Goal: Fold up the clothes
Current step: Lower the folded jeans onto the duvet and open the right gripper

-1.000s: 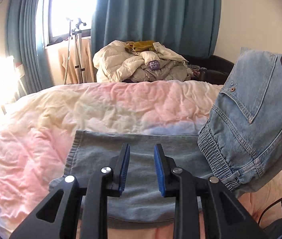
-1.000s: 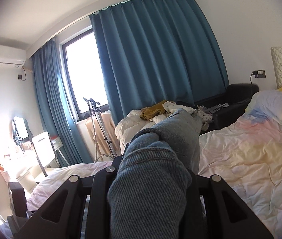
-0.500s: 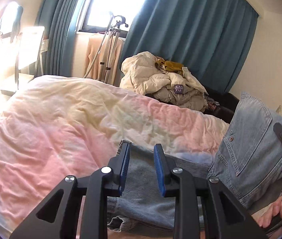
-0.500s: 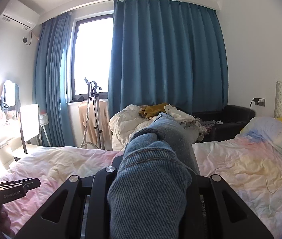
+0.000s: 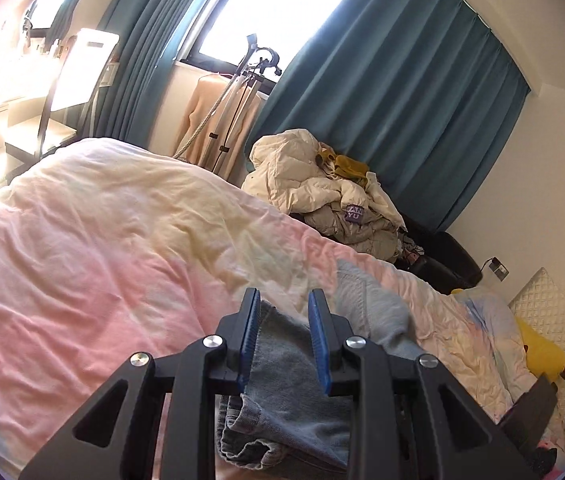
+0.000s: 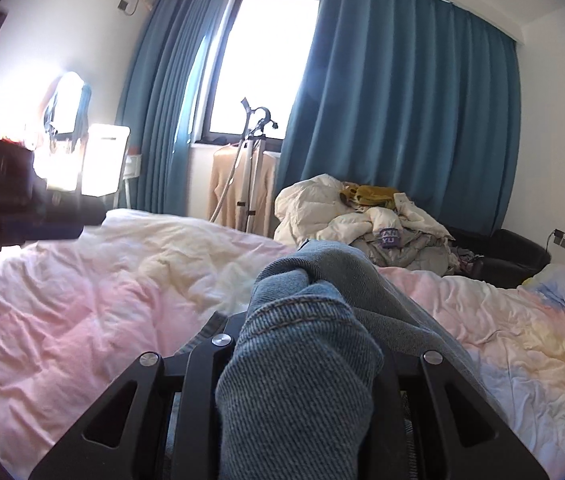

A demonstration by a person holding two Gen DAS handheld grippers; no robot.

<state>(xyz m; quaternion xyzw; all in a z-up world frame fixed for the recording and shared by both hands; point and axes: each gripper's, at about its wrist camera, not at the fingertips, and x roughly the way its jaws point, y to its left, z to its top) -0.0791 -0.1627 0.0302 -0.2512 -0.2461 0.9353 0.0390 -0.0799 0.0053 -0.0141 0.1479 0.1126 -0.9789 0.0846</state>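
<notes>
Jeans [image 6: 302, 360], previously lifted, had dropped onto the duvet [image 5: 82, 260], bunched in the right gripper [image 6: 294, 364]; the left gripper [image 5: 284, 340] hovered narrowly parted, empty.

The left claw [image 5: 284, 336] is matte black plastic, its two flat fingers lined with ribbed blue pads [image 5: 249, 340]. Four round silver screws sit across its angular arms, which have triangular cut-outs. The right claw [image 6: 302, 360] shows the same black frame, silver screws and cut-outs.
</notes>
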